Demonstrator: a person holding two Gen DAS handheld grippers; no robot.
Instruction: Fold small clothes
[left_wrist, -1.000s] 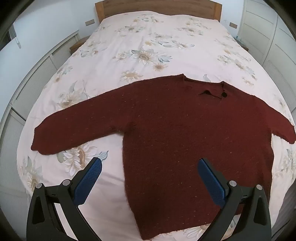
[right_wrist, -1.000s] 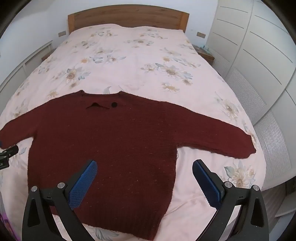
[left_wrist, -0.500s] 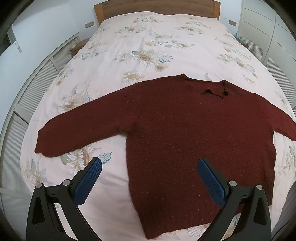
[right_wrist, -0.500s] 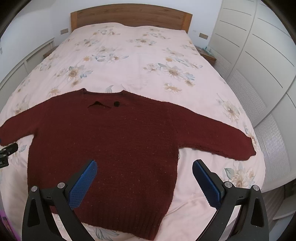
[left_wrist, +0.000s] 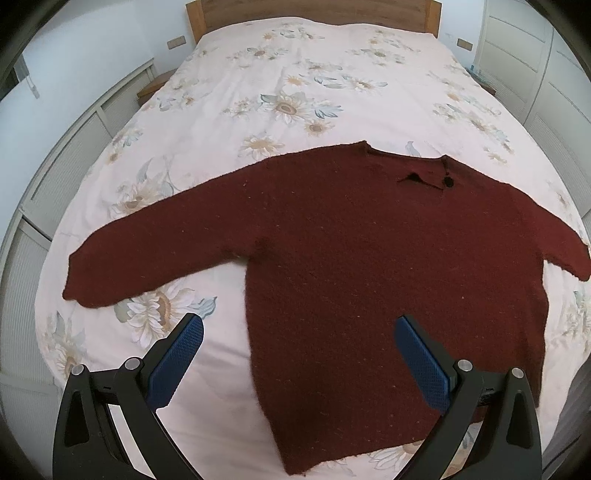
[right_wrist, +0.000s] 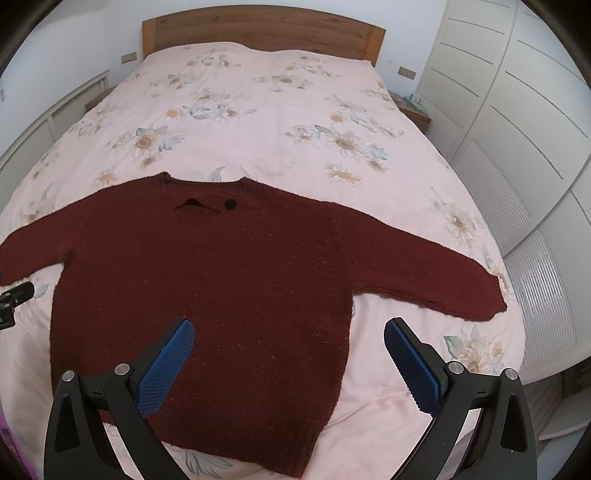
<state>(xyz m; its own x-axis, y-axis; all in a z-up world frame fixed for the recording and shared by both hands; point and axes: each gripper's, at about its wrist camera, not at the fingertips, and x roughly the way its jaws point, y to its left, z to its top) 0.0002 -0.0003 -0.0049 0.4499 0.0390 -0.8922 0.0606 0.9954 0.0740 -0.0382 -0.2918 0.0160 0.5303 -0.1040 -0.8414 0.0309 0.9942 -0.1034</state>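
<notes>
A dark red knitted sweater lies flat on the bed, both sleeves spread out sideways, neck toward the headboard; it also shows in the right wrist view. A black button sits by the neck slit. My left gripper is open and empty, held above the sweater's lower left side. My right gripper is open and empty, above the sweater's lower right side. The left gripper's edge shows at the far left of the right wrist view.
The bed has a pale pink floral cover and a wooden headboard. White wardrobe doors stand along the right side. Low white cabinets run along the left. A bedside table sits at the back right.
Both grippers have drawn back and risen slightly, so more of the sweater and bed shows. The sweater has not moved. Both grippers stay open.
</notes>
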